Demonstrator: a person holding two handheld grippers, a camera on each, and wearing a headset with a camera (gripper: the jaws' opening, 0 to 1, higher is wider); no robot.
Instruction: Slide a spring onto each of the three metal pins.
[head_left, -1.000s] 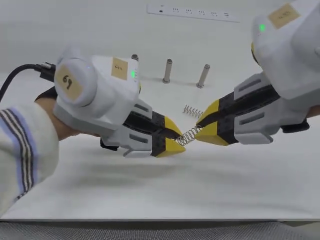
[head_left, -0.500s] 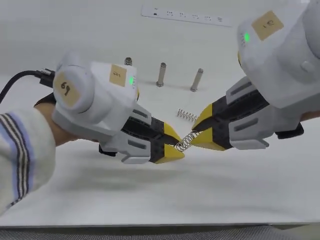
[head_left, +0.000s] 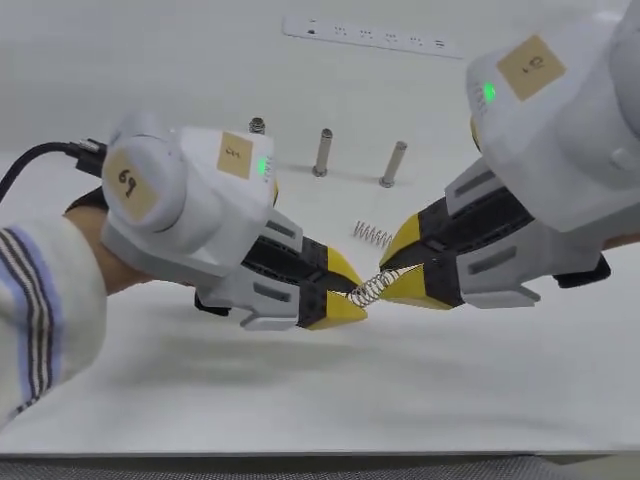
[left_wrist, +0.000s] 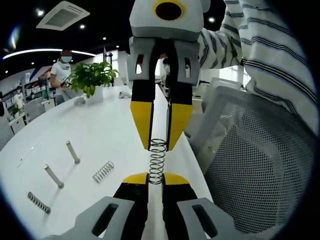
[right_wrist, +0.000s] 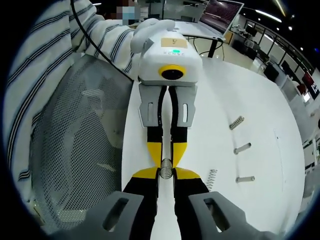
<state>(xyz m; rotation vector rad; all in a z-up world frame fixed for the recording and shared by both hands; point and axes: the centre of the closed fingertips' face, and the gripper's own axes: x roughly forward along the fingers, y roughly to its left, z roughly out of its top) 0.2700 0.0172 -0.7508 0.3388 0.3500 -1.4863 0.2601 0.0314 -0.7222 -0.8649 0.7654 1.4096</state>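
So the spring (head_left: 371, 287) hangs above the bench (head_left: 300, 390), bridging both tools: left gripper (head_left: 354, 295) is clamped on one end, right gripper (head_left: 390, 277) pinches the other. The pins (head_left: 323, 152) stand well behind it.

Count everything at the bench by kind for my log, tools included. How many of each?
Springs: 3 (held spring, loose spring, mounted spring)
Metal pins: 3 (left pin, middle pin, right pin)
Tools: 2 (left tool, right tool)
Power strip: 1
Total: 9
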